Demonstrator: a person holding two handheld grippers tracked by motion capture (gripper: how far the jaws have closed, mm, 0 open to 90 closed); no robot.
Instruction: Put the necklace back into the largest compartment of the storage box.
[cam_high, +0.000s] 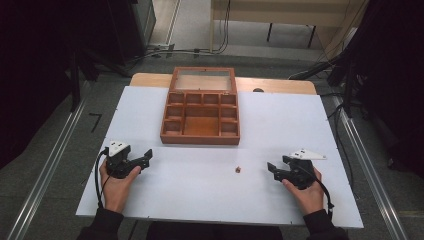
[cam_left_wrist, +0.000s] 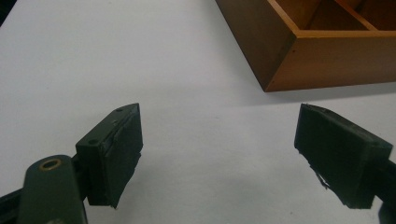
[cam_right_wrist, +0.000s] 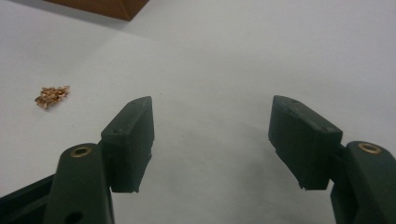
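A small coppery-gold piece (cam_right_wrist: 52, 95) lies on the white table (cam_high: 200, 200); in the right gripper view it looks like a crumpled tangle of fine links, perhaps a chain, though it is too small to be sure. The table top is a plain white sheet over a wooden board. At its far middle stands a wooden box (cam_high: 201, 114) with many small compartments, its glass lid raised. Around the table the room is dark, with a grey floor and cables.

The piece lies in front of the box, apart from it, nearer the person. The right gripper (cam_high: 274, 170) rests near it, to its right, jaws wide with nothing between them. The left gripper (cam_high: 147, 158) sits well apart on the other side, jaws also wide and empty.
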